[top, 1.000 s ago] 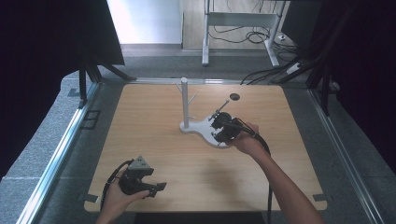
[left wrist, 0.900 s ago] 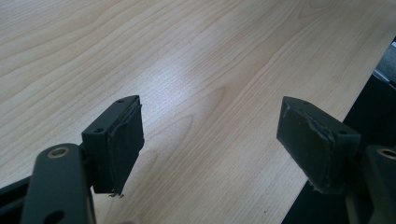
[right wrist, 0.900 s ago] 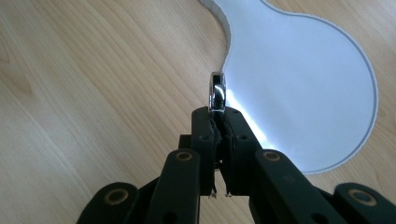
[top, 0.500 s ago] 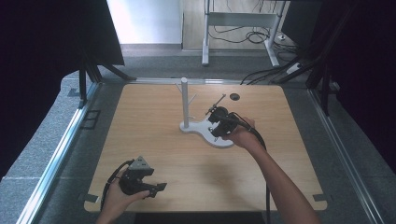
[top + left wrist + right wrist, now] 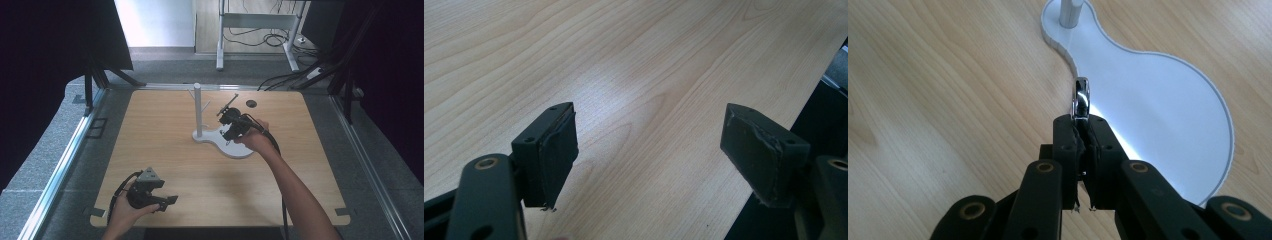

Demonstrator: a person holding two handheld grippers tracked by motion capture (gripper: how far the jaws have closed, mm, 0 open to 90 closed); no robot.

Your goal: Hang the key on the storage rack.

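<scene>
Two handheld tongs over a wooden bench, one idle and one gripping a small metal ring.

At the bench's (image 5: 165, 150) near left corner the left gripper (image 5: 649, 150) hangs with its jaws wide apart over bare wood. Near the bench's middle stands a white stand (image 5: 227, 142) with an upright post (image 5: 197, 107); its flat base (image 5: 1158, 95) is bare. Over that base's edge the right gripper (image 5: 1080, 130) is clamped tight on a shiny ring (image 5: 1081, 97), held on edge, sticking straight out past the jaw tips.
</scene>
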